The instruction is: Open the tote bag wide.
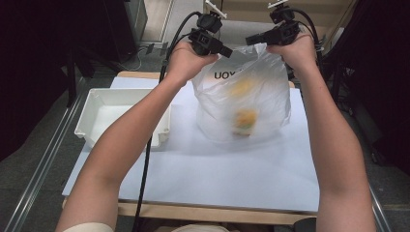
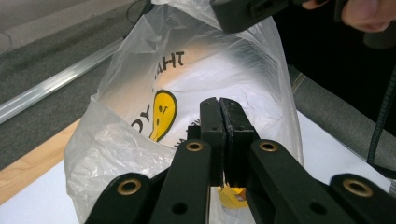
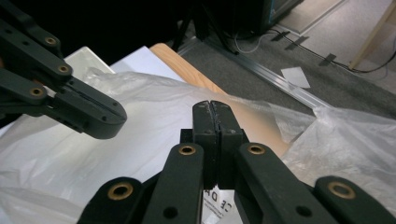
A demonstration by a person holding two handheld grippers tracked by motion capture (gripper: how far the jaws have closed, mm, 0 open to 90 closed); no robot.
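Figure: bag held up by its mouth over the bench. A thin translucent white plastic carrier bag (image 1: 244, 99) with black lettering and a yellow smiling-face print hangs between the two grippers above the white-covered bench (image 1: 217, 174). The left gripper (image 1: 226, 51) pinches the rim of the bag at one side of the mouth, and the right gripper (image 1: 251, 39) pinches the rim at the other side. In each gripper view the black fingers (image 2: 219, 135) are clenched together, with film trapped at their base. The bag's mouth is partly spread, and the inner wall shows the print in reverse.

Progress, as judged: the loading appears done, since blurred yellow and orange items (image 1: 245, 121) lie low inside the bag, one near its bottom. The bag is lifted, its bottom close above the bench or just resting on it; which cannot be told. What remains is probably to close, carry or set down the bag. A shallow white rectangular plastic tray (image 1: 104, 113) stands at the left of the bench, well apart from the bag, with nothing visible in it.

The film is crumpled, glossy and slack, and bulges under the load.
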